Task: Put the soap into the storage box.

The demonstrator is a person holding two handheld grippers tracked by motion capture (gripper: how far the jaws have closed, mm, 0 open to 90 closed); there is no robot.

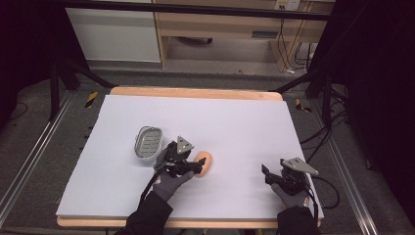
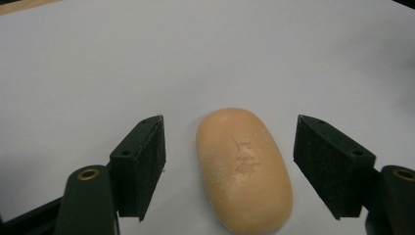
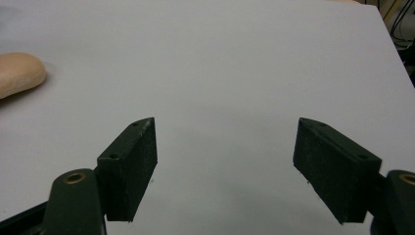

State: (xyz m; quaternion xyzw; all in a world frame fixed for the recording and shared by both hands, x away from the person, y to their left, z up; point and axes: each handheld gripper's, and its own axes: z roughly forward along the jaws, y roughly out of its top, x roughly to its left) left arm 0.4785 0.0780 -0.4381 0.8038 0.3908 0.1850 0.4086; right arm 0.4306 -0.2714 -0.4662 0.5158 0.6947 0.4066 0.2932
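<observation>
White sheeting covers your bench (image 1: 235, 122) from edge to edge. On it, left of centre, a grey soap dish (image 1: 148, 142) lies just beside your left tongs (image 2: 229, 166), which are spread wide around the tan soap bar (image 2: 243, 168) without touching it. Your right tongs (image 3: 225, 169) are likewise apart over bare sheet, well off to the right.

A white-topped table (image 1: 235, 122) carries an orange soap bar (image 1: 204, 163) and a grey soap dish (image 1: 148, 142).

Matt, faintly speckled soap bar (image 2: 243, 169); smooth white sheet (image 1: 235, 122); wooden table edge (image 1: 195, 93)
</observation>
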